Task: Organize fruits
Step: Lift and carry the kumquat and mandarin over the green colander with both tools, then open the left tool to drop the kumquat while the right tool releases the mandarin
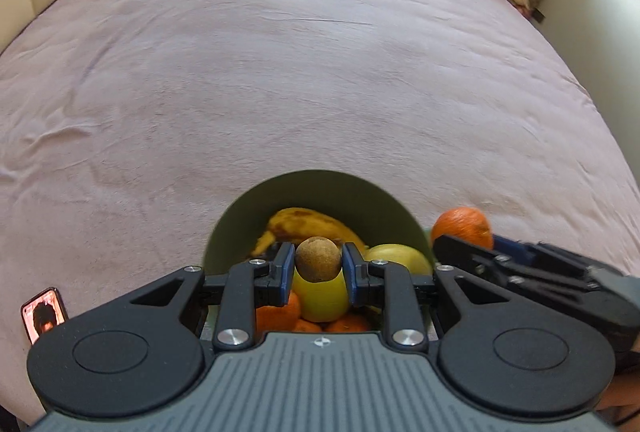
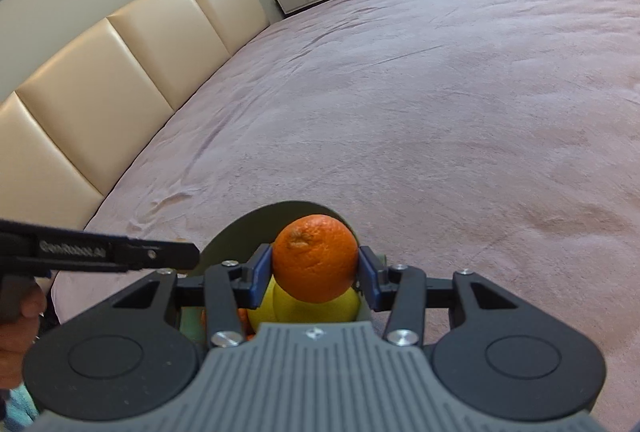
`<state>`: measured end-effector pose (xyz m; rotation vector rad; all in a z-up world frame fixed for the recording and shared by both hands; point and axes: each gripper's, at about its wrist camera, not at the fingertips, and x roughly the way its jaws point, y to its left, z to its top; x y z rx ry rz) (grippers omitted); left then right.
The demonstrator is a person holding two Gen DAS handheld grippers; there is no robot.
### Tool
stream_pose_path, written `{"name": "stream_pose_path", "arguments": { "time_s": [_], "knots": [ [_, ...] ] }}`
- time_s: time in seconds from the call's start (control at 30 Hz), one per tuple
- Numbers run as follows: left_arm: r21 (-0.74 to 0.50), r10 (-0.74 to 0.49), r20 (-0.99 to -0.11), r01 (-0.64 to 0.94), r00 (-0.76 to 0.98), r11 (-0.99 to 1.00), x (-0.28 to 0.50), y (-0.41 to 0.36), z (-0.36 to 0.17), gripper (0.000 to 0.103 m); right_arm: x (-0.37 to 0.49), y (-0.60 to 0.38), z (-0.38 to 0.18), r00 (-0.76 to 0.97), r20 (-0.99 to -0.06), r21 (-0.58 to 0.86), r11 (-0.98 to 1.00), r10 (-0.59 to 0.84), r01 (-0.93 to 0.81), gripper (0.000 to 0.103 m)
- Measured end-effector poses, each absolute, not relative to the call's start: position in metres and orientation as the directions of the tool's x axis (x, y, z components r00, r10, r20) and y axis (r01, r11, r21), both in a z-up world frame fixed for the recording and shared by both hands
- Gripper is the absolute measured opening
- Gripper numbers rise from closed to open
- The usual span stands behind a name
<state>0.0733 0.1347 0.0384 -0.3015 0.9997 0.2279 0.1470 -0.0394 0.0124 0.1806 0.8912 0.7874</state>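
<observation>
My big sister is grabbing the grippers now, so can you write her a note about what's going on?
Left gripper: shut on a small round brown fruit, held over the olive-green bowl.
Right gripper: shut on a round orange, also over the bowl.
The bowl sits on the pink bedspread and holds a spotty yellow banana, smooth yellow fruits and small orange fruits.
Done: both fruits are picked up.
Left: from these views alone I cannot tell whether they are going in or coming out; set each fruit in its place.
</observation>
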Motion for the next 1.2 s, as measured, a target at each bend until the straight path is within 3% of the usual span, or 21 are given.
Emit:
{"name": "stream_pose_path", "arguments": {
  "time_s": [0.27, 0.77, 1.2],
  "knots": [
    [-0.104, 0.113, -0.857, -0.383, 0.503, 0.918, 0.067, 0.145, 0.024, 0.028, 0.143, -0.022, 0.006, 0.371, -0.633, 0.406, 0.699, 0.68, -0.589, 0.043],
    [-0.165, 0.06, -0.871, -0.405, 0.488, 0.899, 0.07, 0.168, 0.005, 0.028, 0.157, 0.013, 0.005, 0.358, -0.66, 0.344, 0.69, 0.66, -0.637, 0.043],
    [-0.23, -0.012, -0.867, -0.38, 0.498, 0.896, 0.076, 0.174, -0.017, 0.028, 0.177, 0.053, -0.021, 0.273, -0.775, 0.325, 0.729, 0.571, -0.602, 0.044]
  ]
}}
